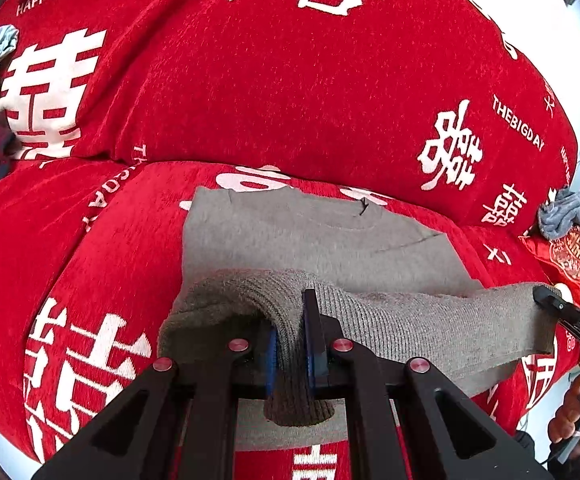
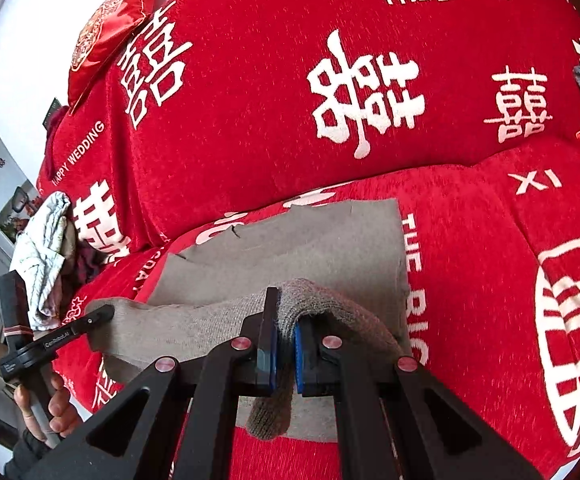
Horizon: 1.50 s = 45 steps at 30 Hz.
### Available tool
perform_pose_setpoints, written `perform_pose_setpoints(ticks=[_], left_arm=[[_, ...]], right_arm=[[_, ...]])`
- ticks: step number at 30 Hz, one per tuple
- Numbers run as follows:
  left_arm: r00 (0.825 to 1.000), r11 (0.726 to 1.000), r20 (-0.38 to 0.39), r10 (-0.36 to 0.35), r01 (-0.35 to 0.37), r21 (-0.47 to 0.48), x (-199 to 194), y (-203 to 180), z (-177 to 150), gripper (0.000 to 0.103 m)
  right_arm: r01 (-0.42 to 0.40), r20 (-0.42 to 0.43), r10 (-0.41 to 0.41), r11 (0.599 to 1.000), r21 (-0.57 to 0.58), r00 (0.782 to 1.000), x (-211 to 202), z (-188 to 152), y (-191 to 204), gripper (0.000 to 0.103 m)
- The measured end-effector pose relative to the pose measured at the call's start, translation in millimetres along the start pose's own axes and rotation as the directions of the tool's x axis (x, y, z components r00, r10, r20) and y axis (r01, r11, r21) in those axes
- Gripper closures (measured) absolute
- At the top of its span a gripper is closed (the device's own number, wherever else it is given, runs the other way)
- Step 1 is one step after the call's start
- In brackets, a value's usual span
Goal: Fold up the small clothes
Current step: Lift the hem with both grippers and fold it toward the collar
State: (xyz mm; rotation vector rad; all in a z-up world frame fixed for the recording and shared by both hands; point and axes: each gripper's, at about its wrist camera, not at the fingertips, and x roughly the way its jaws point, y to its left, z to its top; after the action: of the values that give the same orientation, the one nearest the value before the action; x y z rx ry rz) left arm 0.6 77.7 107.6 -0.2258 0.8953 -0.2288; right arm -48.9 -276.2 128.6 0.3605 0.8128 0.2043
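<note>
1. Sweater point(image 1: 290, 232) in grey knit lies flat on the red sofa cover point(image 1: 273, 92).
2. Left gripper point(image 1: 290, 344) and right gripper point(image 2: 285, 344) each clamp its ribbed near hem, lifted.
3. Likely mid-fold: next, carry the hem toward the collar evenly.

Black gripper point(image 1: 292, 344) (blue pads, red screws)

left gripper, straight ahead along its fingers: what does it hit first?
The left gripper is already shut on the grey knit garment. Going straight on, it would probably first press into that garment's flat far half on the red sofa seat, then the backrest; fisheye depth is uncertain.
</note>
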Motion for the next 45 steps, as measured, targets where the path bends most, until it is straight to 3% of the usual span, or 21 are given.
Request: perform_pose_setpoints(ticks=[16, 45], left_arm=[[0.999, 0.999, -0.015, 0.028, -0.028, 0.015, 20.2, -8.8, 35.0, 0.091], [0.996, 0.998, -0.068, 0.065, -0.063, 0.030, 75.8, -4.3, 63.6, 0.091]], right_arm=[[0.046, -0.032, -0.046, 0.999, -0.008, 0.998, 24.7, 34.0, 0.0, 0.097], [0.109, -0.089, -0.109, 0.994, -0.009, 0.990, 84.0, 64.4, -10.5, 0.097]])
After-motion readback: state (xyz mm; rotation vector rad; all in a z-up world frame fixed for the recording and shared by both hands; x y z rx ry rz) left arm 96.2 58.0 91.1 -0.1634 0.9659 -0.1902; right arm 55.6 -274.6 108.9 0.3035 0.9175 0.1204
